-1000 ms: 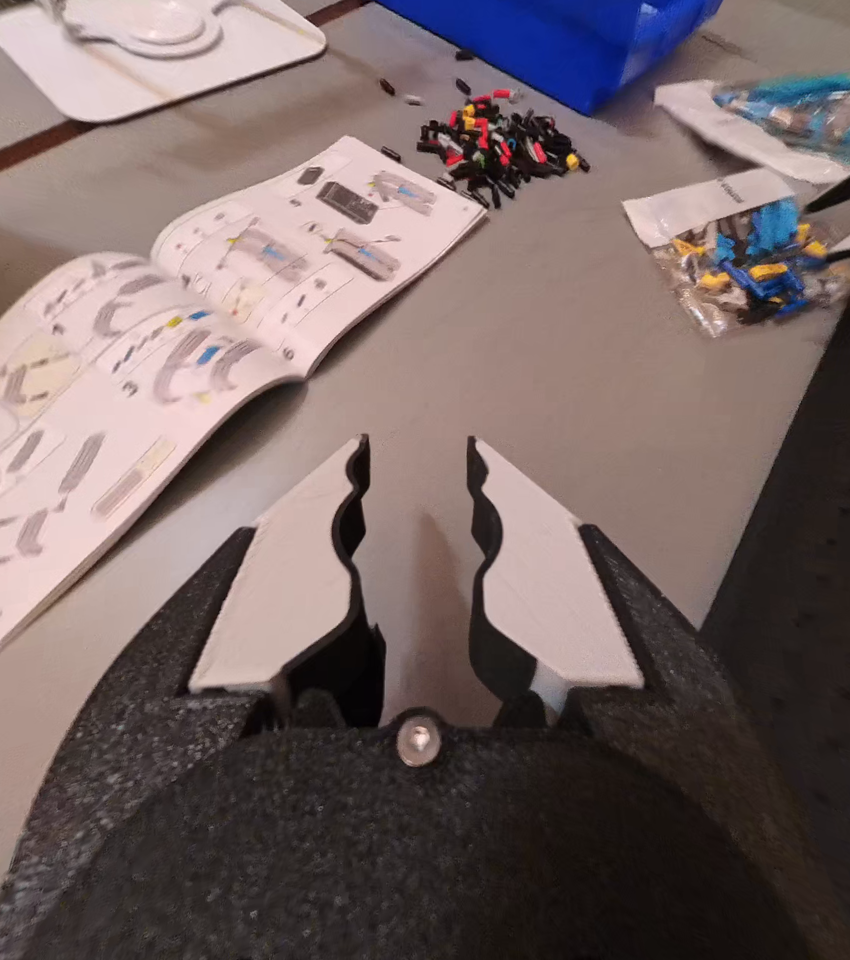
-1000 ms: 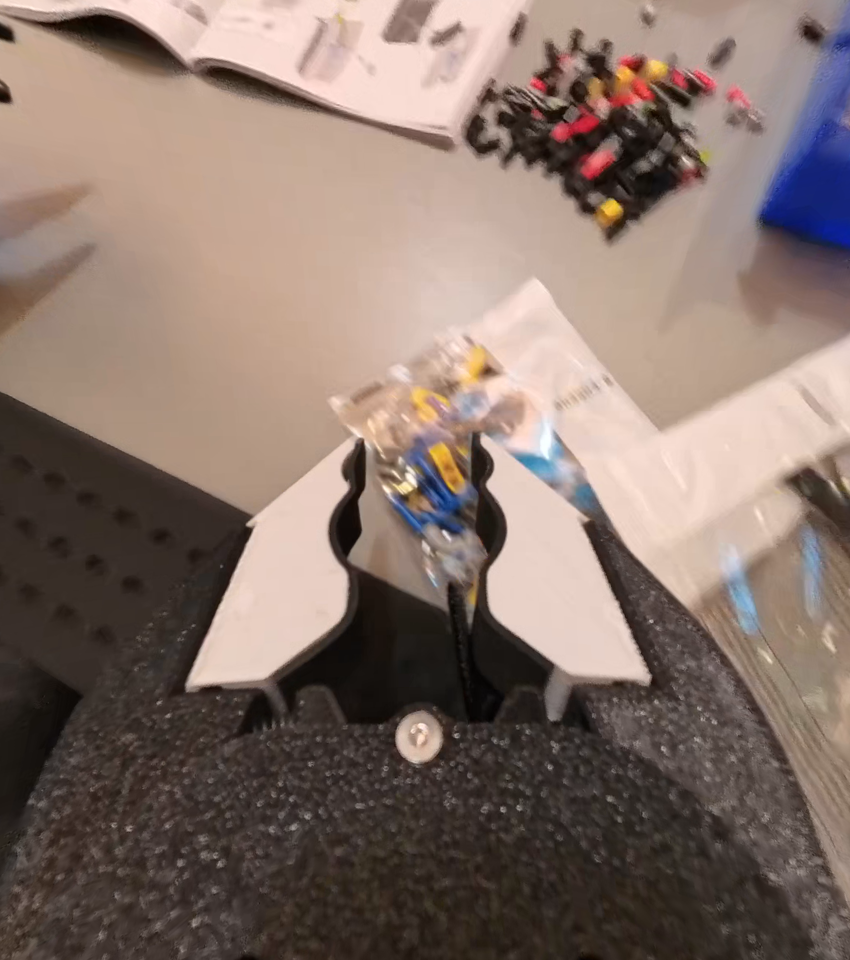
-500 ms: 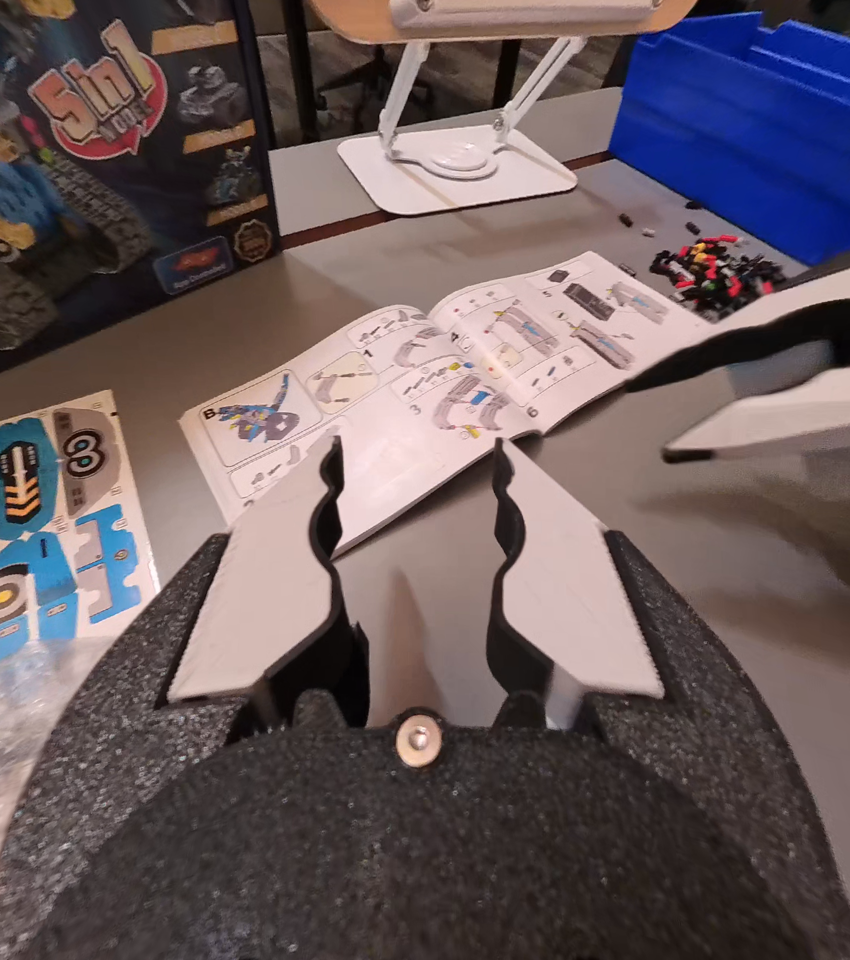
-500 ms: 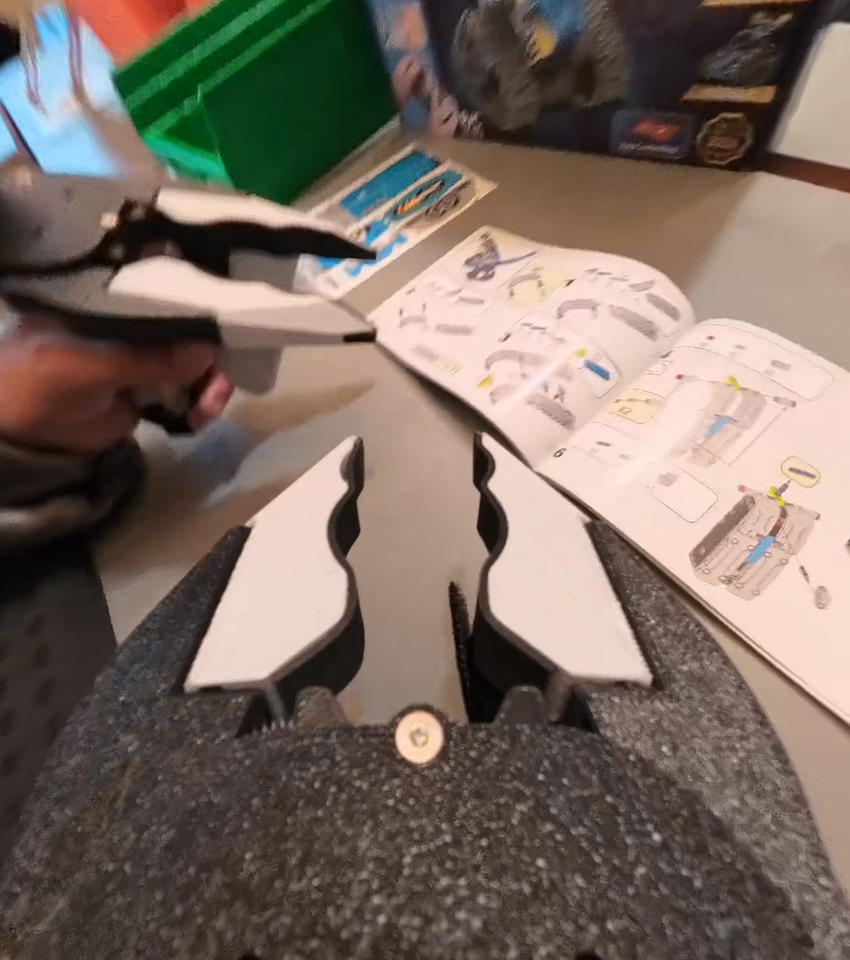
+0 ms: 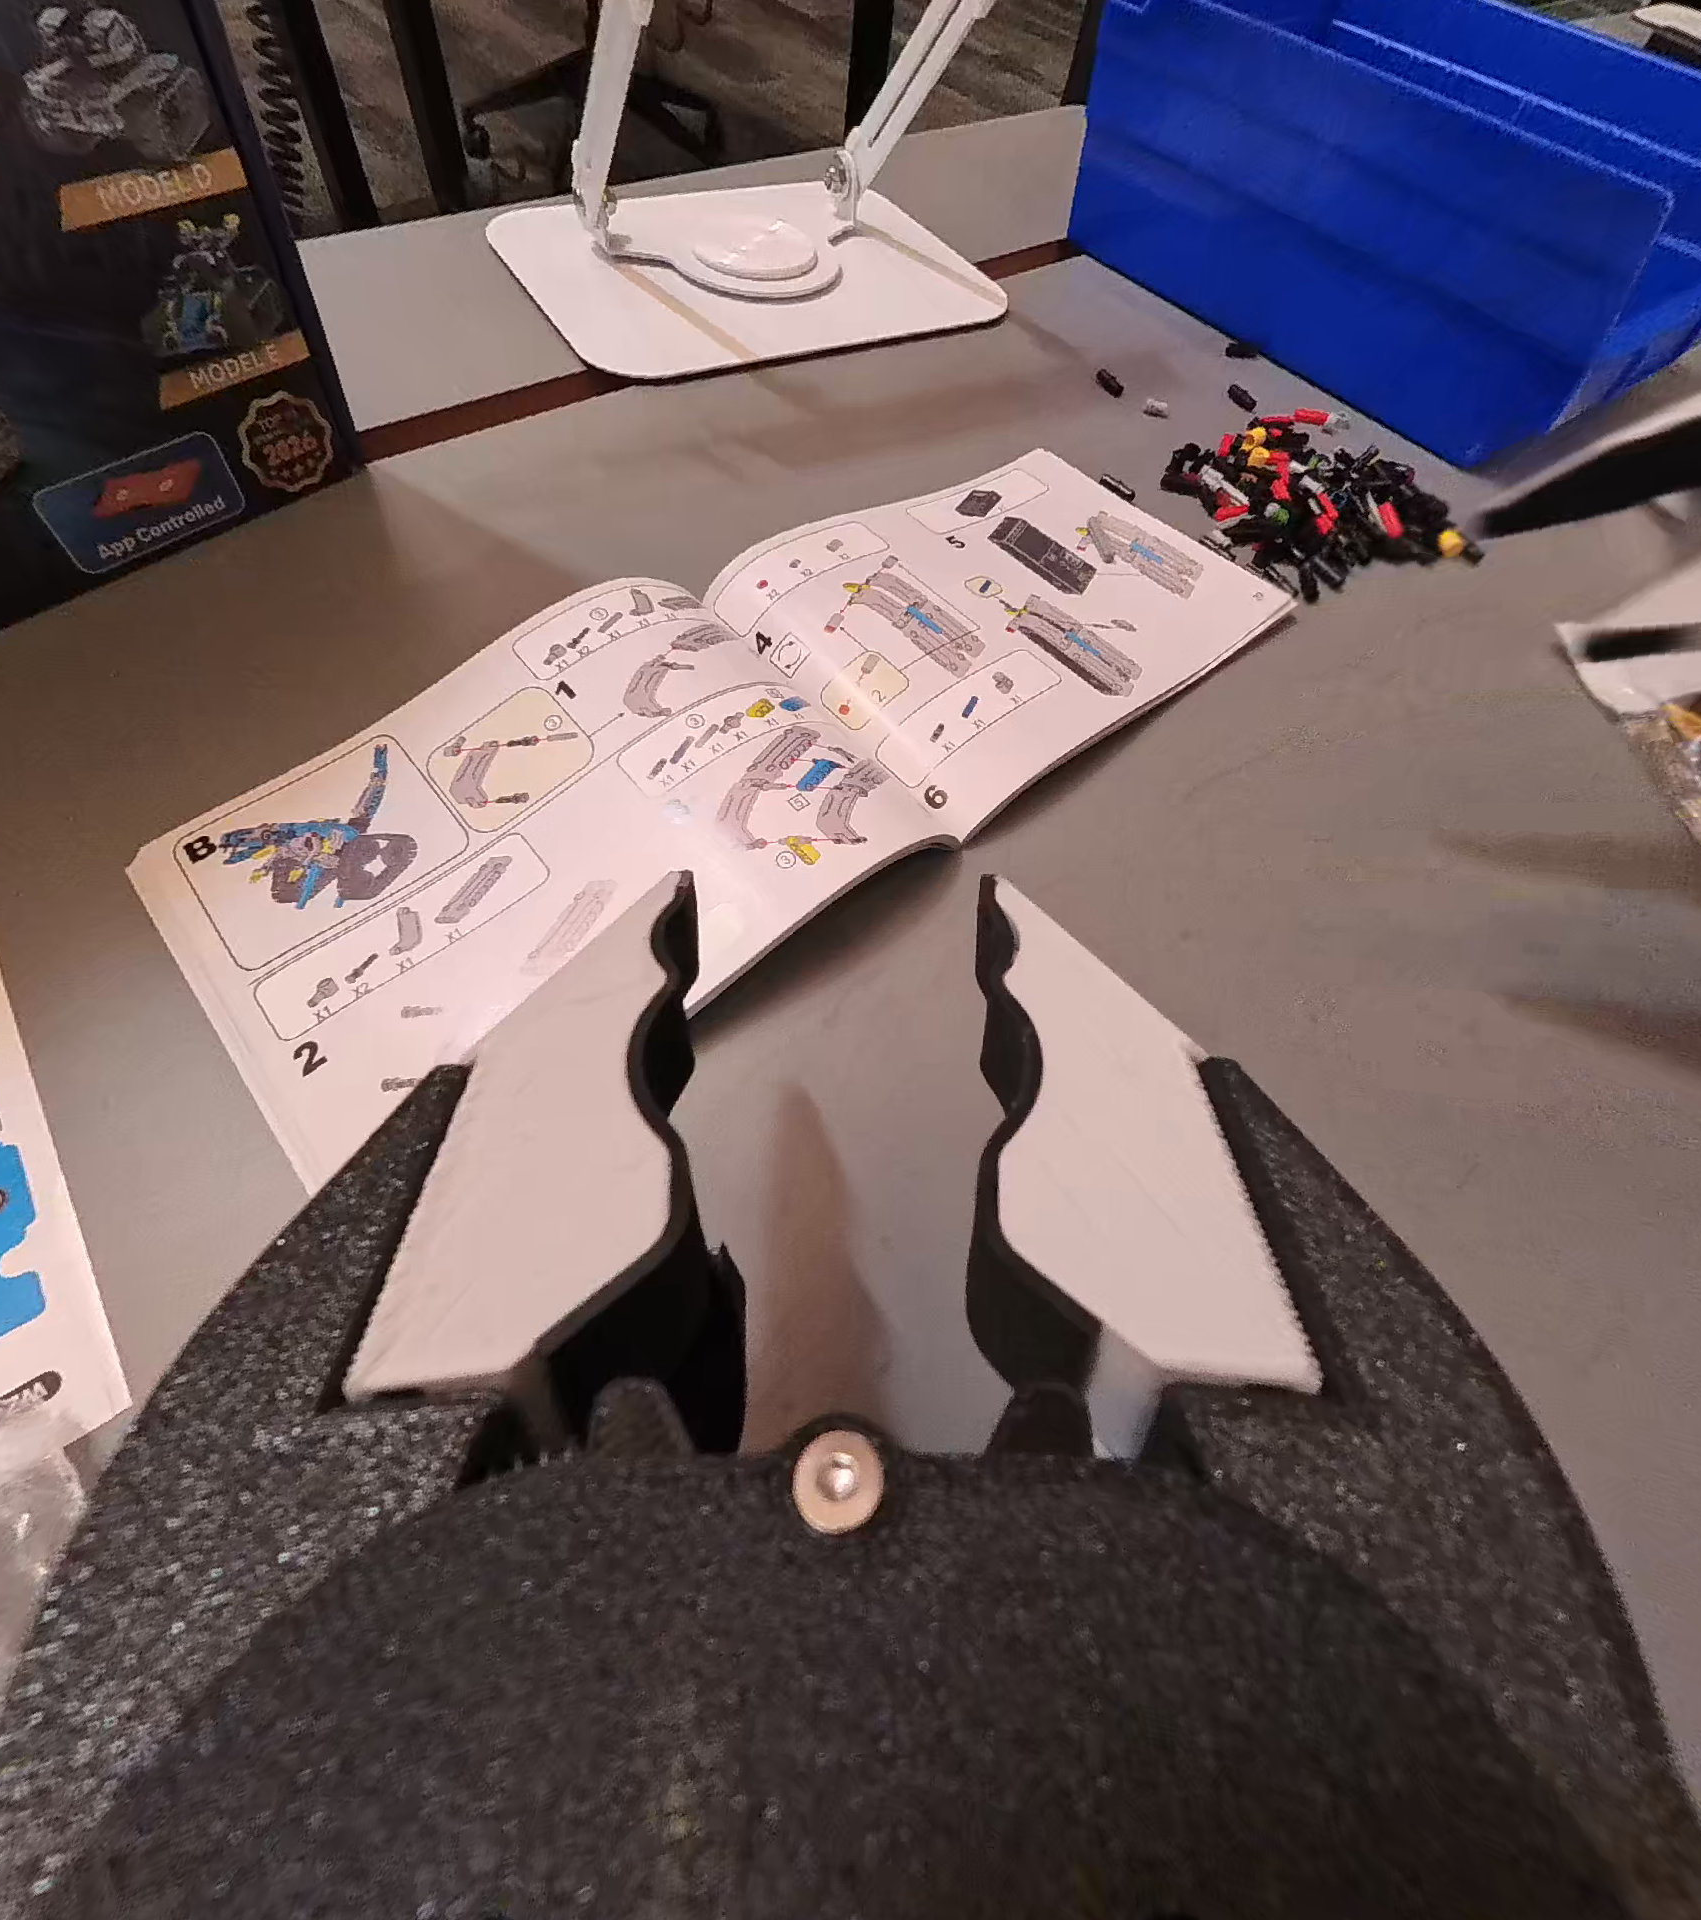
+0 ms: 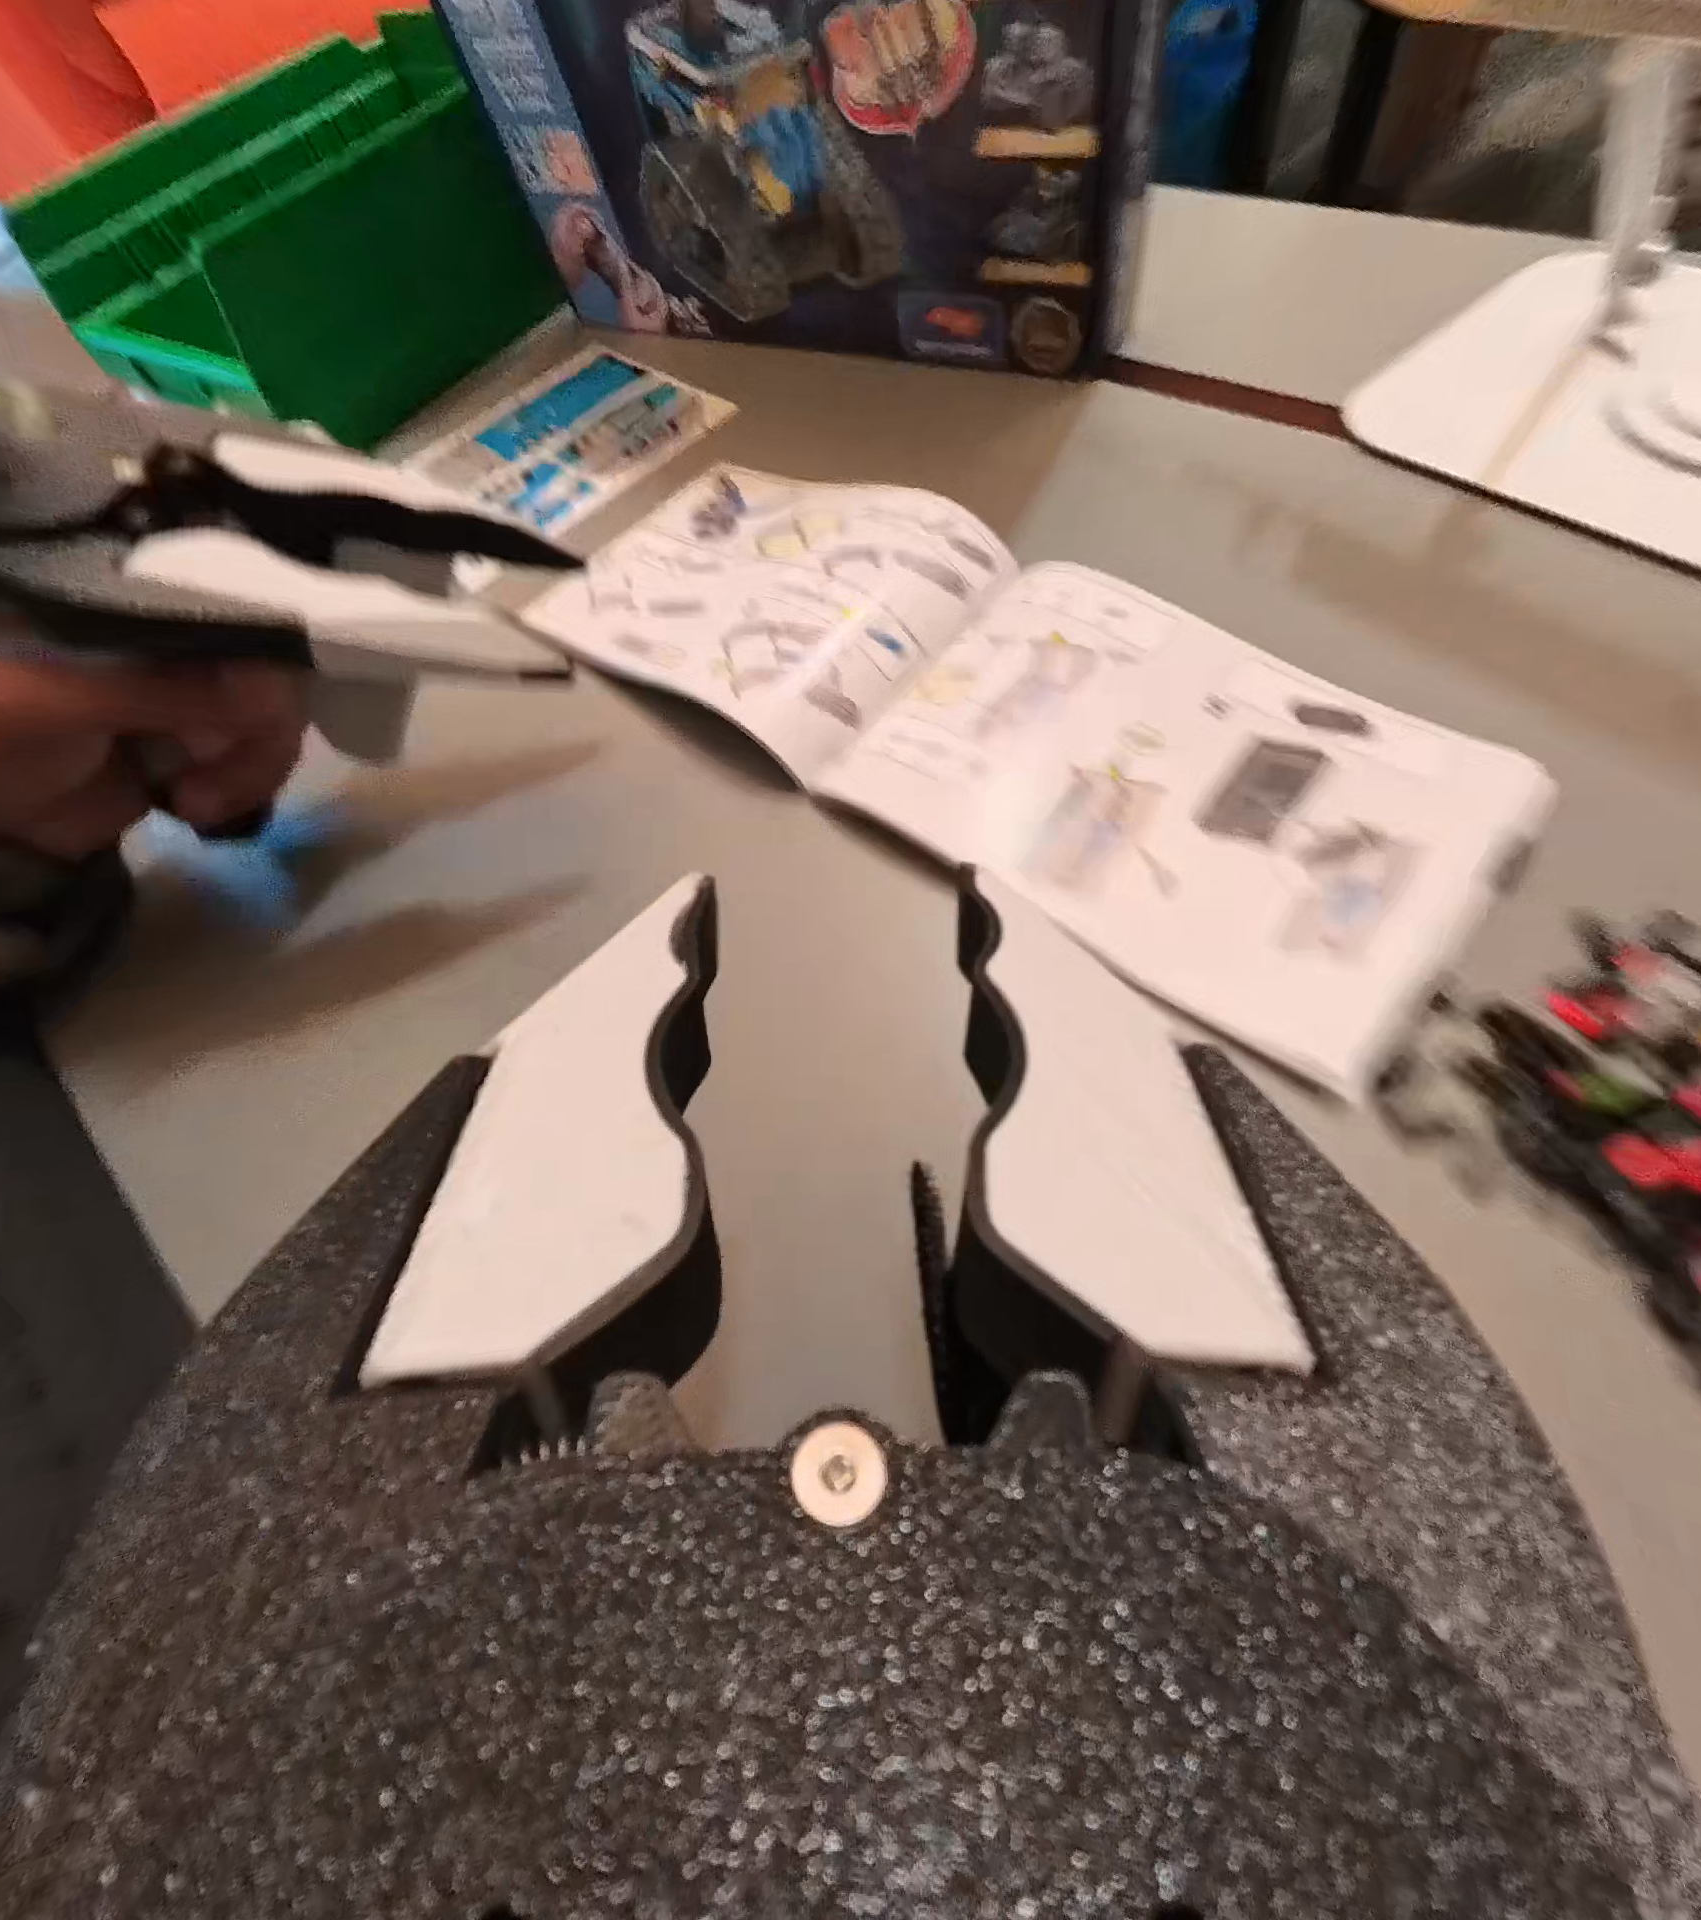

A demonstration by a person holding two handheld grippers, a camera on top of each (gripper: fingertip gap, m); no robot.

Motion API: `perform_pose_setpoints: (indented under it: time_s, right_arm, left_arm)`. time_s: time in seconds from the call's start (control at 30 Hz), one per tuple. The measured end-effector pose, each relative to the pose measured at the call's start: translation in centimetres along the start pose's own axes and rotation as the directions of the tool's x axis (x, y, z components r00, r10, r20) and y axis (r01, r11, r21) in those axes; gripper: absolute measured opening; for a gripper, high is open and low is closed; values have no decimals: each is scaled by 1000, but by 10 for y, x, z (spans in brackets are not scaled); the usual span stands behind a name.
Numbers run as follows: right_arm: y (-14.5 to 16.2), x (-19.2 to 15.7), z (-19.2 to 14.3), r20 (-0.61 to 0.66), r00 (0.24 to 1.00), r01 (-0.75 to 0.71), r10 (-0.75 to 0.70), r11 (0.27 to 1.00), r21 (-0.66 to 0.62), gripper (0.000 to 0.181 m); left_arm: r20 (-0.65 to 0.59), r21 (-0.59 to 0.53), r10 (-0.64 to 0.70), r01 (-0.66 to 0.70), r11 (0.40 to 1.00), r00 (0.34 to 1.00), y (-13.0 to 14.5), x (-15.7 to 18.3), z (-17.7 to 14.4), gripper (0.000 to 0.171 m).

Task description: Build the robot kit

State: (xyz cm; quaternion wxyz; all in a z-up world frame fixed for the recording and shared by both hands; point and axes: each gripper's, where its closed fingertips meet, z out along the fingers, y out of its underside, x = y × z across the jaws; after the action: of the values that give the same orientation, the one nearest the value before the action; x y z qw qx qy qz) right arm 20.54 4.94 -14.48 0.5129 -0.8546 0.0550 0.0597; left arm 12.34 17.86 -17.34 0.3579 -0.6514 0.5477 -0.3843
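Both tools hang empty, jaws apart: left tool over the booklet, right tool above bare worktop.

The left wrist view rides just behind the left tool, close above the grey bench, looking forward and down across the open white instruction booklet toward the big blue plastic bin. The right wrist view sits just as low behind the right tool, angled leftward over the bench toward the green plastic crate. Both views share the booklet, the pile of small black, red and yellow plastic pieces, the dark printed toy box and the flat white stand base, and each catches the other tool at its edge.
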Motion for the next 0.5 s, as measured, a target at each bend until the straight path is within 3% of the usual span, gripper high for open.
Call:
perform_pose_setpoints:
  time_s: [0.13,0.2,0.27,0.33,0.43,0.5]
  right_arm:
    - [77,67,-129,-263,964,-19,-47,970,-240,56]
    - [131,99,-195,-409,910,-97,-68,924,-371,56]
    - [178,113,-241,-493,865,-171,-92,870,-462,55]
    - [180,103,-246,-483,875,-175,-48,897,-407,55]
    - [132,64,-202,-325,945,-100,29,974,-205,49]
    - [127,75,-188,-380,924,-54,-55,961,-272,57]
  left_arm:
    - [-10,-11,-11,11,1000,1000,3,1,0,53]
    - [-35,-30,-12,11,999,999,6,8,2,53]
    - [-75,-69,-1,-4,998,997,13,19,7,53]
    - [-95,-100,29,-39,994,995,17,29,9,53]
    - [-153,-104,41,-57,993,987,11,53,8,51]
    - [-283,-162,15,-63,985,959,7,86,0,52]
